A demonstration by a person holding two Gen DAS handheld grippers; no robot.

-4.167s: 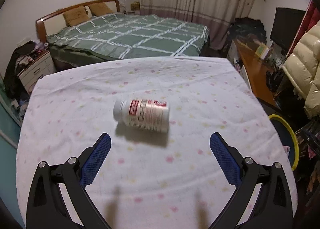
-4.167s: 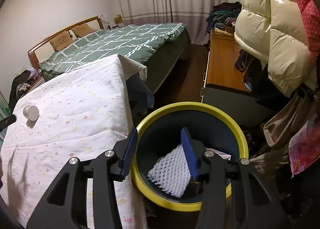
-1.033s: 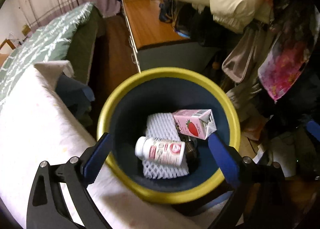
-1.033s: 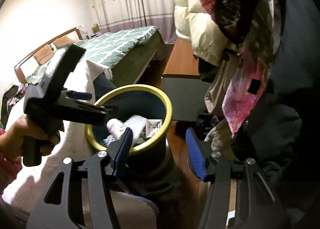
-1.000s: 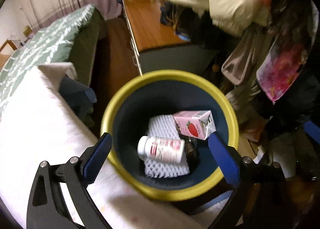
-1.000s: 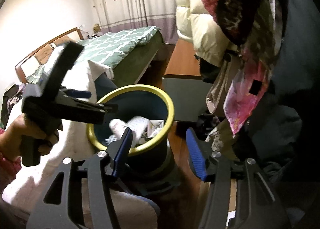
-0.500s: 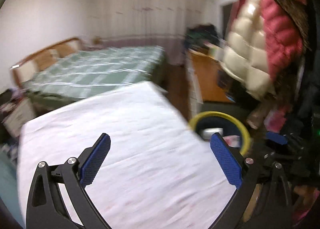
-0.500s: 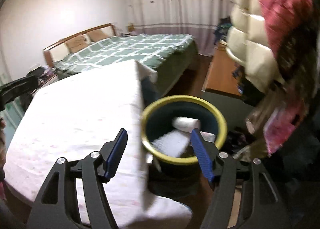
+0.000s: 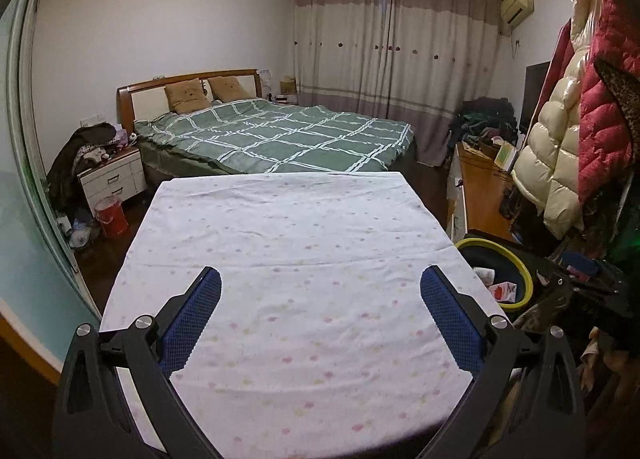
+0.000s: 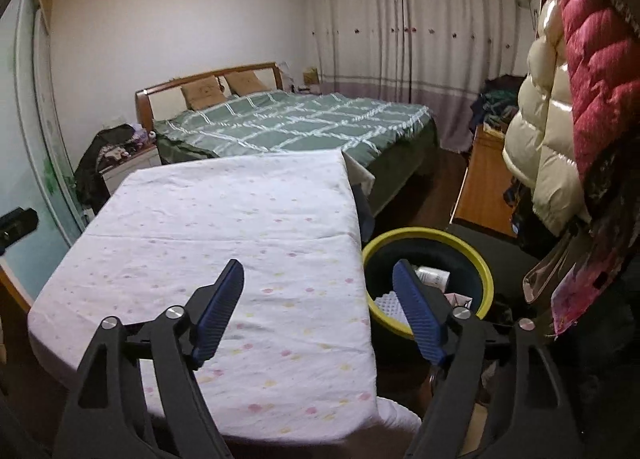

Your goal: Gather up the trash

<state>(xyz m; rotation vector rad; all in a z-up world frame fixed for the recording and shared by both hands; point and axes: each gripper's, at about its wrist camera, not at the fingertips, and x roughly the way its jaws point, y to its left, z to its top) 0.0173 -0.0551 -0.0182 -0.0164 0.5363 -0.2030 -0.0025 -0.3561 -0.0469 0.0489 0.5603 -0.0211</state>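
Lying on its side in the yellow-rimmed bin (image 10: 478,259) at lower right, the white bottle (image 10: 433,275) ran roughly left-right beside foam netting (image 10: 387,302) and a pink carton (image 9: 505,291). Both the left gripper (image 9: 320,313) and right gripper (image 10: 319,309) gaped empty, the right's jaws having just been opening.

right gripper (image 10: 318,307) jaws just opening, empty, over table (image 10: 208,219), bin (image 10: 478,259) beside

The left gripper (image 9: 320,299), a second ago poised over the bin (image 9: 524,279) with the white bottle (image 10: 432,276) just dropped in, has swung back over the table (image 9: 288,227), jaws wide and empty; the right gripper (image 10: 318,291) has just been opening, nothing between its jaws, and now faces the table too
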